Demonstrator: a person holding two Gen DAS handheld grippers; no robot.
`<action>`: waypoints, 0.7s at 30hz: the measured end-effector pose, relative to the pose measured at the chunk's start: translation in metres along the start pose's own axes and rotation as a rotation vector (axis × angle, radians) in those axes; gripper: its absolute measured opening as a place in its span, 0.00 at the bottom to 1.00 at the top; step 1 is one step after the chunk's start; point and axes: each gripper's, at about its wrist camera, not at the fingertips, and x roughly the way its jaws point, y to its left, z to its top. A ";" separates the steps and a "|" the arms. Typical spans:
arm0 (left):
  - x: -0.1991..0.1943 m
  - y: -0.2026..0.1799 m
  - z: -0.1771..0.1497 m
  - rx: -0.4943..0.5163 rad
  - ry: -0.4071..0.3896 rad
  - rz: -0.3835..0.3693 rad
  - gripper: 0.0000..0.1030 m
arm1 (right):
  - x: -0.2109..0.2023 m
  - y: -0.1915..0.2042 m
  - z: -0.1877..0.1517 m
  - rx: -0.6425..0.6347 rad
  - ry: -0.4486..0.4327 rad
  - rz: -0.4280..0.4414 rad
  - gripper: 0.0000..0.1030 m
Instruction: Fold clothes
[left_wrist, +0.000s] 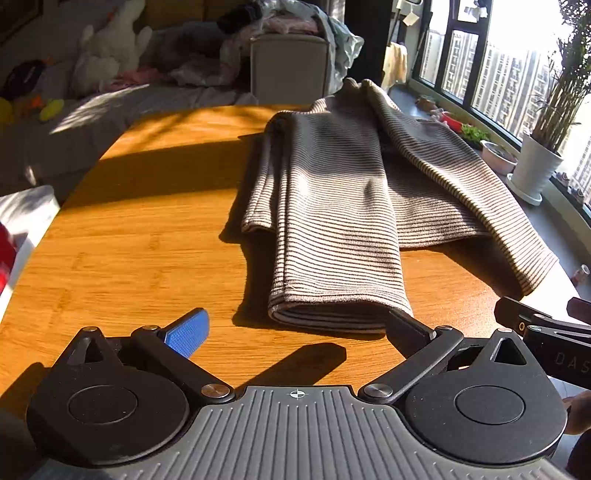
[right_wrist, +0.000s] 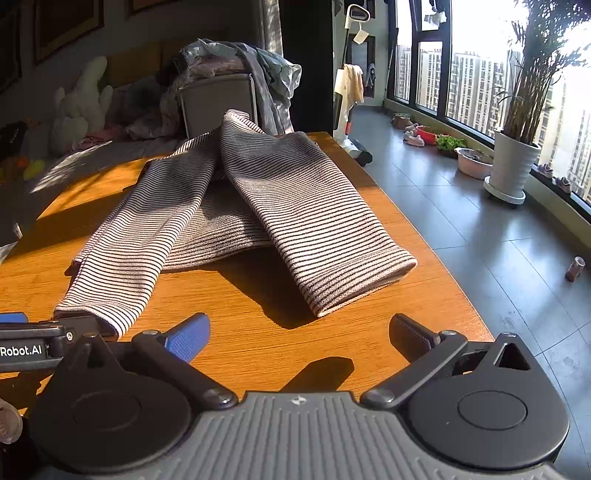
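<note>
Left gripper (left_wrist: 295, 332) is hovering low at the near hem of the striped garment (left_wrist: 332, 206), fingers spread, grasping nothing. Right gripper (right_wrist: 299, 334) is likewise released. Garment is lying on the wooden table (left_wrist: 129, 240); its far end is hard to make out.

Wooden table (right_wrist: 236, 295) catching sun; potted plant (right_wrist: 517, 162) by the far-right window (right_wrist: 469, 74), white plush (left_wrist: 110, 48) far left, bin (right_wrist: 218, 99) piled behind.

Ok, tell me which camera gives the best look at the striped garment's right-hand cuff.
The right wrist view. There the cuff lies whole and sunlit on the wooden table, ahead of the open right tongs. In the left wrist view the same cuff sits far off at the right, distorted by the fisheye.
</note>
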 end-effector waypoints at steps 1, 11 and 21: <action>0.000 -0.001 0.000 0.004 0.001 0.000 1.00 | -0.001 0.000 0.000 -0.004 0.001 -0.002 1.00; 0.004 -0.008 -0.004 0.041 0.012 0.001 1.00 | -0.004 0.003 -0.002 -0.037 0.024 -0.025 1.00; 0.008 -0.007 -0.007 0.037 0.050 0.013 1.00 | 0.008 0.000 -0.005 -0.019 0.095 -0.007 1.00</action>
